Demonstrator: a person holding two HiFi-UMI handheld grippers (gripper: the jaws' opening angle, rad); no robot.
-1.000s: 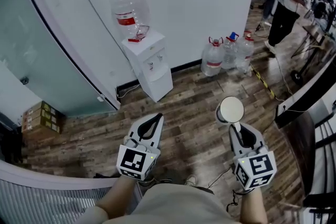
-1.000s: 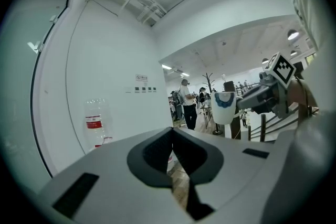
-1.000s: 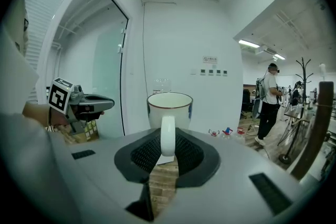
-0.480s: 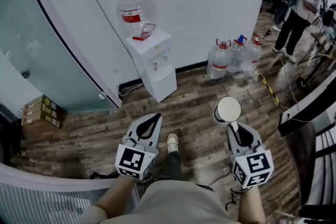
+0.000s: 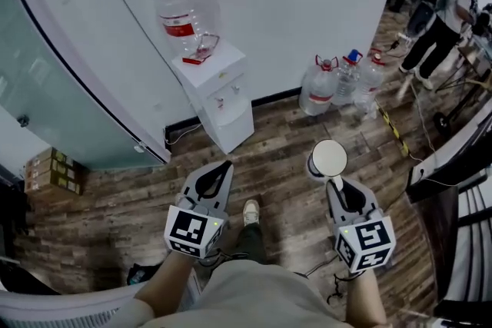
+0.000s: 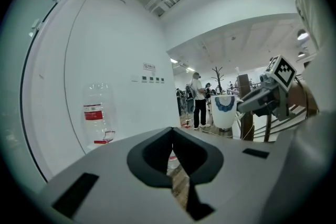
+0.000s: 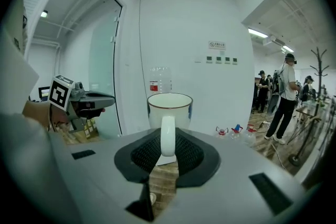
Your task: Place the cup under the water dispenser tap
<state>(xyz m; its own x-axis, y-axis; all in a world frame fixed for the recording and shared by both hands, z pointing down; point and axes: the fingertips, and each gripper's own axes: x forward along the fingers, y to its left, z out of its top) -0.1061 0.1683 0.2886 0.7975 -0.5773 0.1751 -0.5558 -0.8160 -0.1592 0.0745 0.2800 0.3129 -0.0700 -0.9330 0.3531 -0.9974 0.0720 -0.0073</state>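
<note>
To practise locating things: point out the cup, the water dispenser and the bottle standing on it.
cup [image 5: 329,158], head view, on its white inside seen from above.
water dispenser [image 5: 224,102], head view, on its white front.
bottle [image 5: 183,5], head view, on its clear wall above the red label.

Dispenser [image 5: 223,115] taps too small to tell; ppl [image 5: 450,8] at rt edge cropped
</note>
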